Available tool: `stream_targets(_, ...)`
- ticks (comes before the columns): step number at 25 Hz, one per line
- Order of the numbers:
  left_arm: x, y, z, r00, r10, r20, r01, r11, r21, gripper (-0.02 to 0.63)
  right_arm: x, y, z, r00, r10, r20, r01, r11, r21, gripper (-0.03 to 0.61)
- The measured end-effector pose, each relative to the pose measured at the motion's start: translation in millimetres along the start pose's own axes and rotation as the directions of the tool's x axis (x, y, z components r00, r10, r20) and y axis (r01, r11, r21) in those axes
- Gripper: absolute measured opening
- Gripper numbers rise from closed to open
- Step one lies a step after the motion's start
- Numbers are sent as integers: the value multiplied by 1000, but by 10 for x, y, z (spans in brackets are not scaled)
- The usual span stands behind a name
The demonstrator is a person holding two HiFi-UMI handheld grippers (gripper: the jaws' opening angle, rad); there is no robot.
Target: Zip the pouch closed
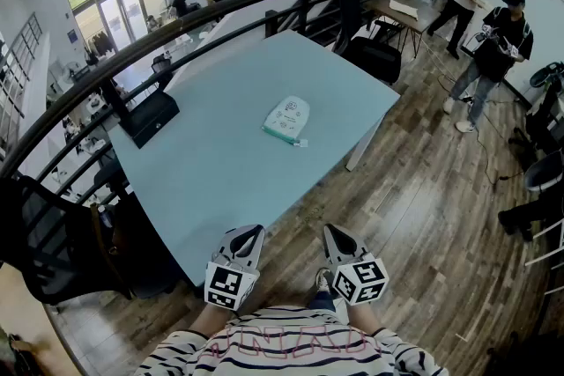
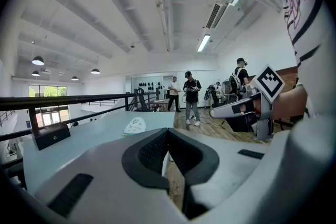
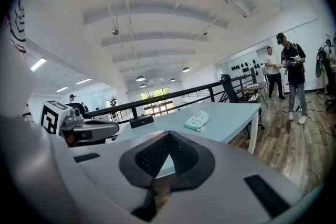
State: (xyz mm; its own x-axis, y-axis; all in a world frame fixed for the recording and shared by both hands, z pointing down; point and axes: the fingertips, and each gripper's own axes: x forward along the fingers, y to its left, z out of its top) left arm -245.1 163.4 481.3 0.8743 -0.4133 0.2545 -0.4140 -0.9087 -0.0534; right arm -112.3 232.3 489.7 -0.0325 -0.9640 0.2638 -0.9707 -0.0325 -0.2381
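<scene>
A small white and green pouch [image 1: 288,119] lies flat near the middle of the pale blue table [image 1: 220,163], with a zip pull at its near edge. It also shows far ahead as the pouch [image 2: 135,126] in the left gripper view and the pouch [image 3: 197,120] in the right gripper view. My left gripper [image 1: 251,232] and right gripper [image 1: 333,232] hang side by side off the table's near edge, well short of the pouch. Both are shut with nothing between the jaws.
A black box [image 1: 148,115] sits at the table's left edge by a curved black railing [image 1: 176,31]. Beyond the table stand several people [image 1: 493,48] on the wooden floor [image 1: 423,216], near a desk [image 1: 405,11]. A dark chair [image 1: 53,242] is at left.
</scene>
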Motion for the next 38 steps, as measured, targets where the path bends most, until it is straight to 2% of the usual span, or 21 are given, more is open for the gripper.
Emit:
stream_targets(6, 5, -39, 20, 1000, 0, -2, 0, 1000, 6, 25, -22, -62, 86, 998, 8, 58, -12, 997, 74, 28)
stream_targets(10, 79, -64, 34, 1000, 2, 12, -1, 999, -45, 39, 57, -229, 99, 1000, 1, 26, -1, 1000, 27, 32)
stream_targets(12, 174, -66, -12, 1000, 2, -5, -2, 996, -91, 197, 126, -353, 123, 1000, 14, 15, -14, 999, 37, 67)
stream_targets(13, 233, -67, -38, 1000, 2, -21, -5, 994, -107, 216, 172, -421, 134, 1000, 23, 8, -24, 999, 47, 135)
stream_targets(14, 297, -68, -59, 999, 6, -37, -10, 994, -112, 218, 221, -489, 147, 999, 33, -1, -33, 998, 51, 158)
stream_targets(21, 946, -117, -64, 993, 84, -86, -95, 987, -129, 217, 557, -1085, 203, 990, 129, -63, -126, 991, 49, 158)
stream_targets(30, 1676, -43, 33, 966, 221, -131, -245, 948, -203, 216, 995, -1772, 362, 949, 257, -183, -259, 966, 13, 158)
stream_targets(35, 1901, 1, 19, 954, 264, -140, -288, 937, -195, 216, 1208, -1942, 320, 931, 309, -194, -311, 950, 19, 158)
stream_targets(38, 2029, 176, 44, 956, 263, -132, -286, 936, -204, 216, 1436, -1948, 337, 928, 314, -203, -315, 949, 28, 158)
